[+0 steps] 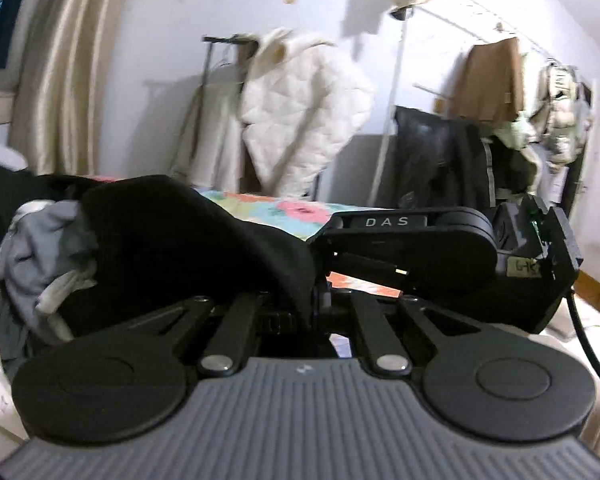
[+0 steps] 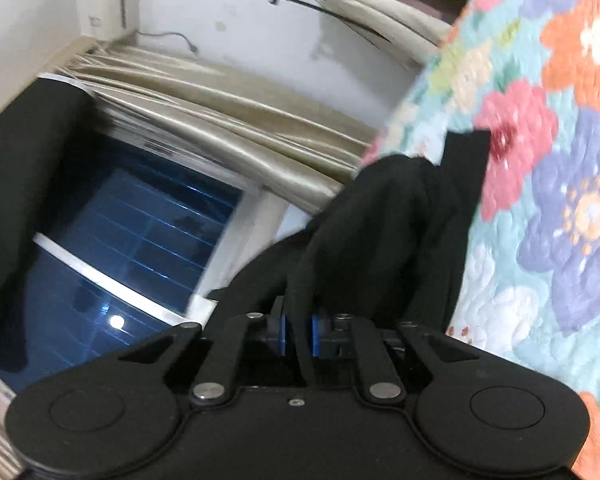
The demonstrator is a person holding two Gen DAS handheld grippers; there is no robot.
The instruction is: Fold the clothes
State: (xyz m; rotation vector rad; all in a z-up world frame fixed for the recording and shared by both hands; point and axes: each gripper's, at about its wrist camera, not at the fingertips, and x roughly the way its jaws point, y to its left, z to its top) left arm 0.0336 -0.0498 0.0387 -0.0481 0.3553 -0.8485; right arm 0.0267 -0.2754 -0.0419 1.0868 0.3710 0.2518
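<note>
Between the blue pads of your right hand-held gripper (image 2: 299, 334) a fold of the black garment (image 2: 384, 216) is pinched tight; your left hand-held gripper (image 1: 316, 300) clamps it too — lifted above the floral bedspread (image 2: 548, 184). It's soft, limp — grip hems, not bulk.

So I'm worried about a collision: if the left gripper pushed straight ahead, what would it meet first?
The black garment it is already shut on, bunched right before the left gripper. Beyond that, probably the right gripper just ahead to the right, though depth is unclear.
</note>
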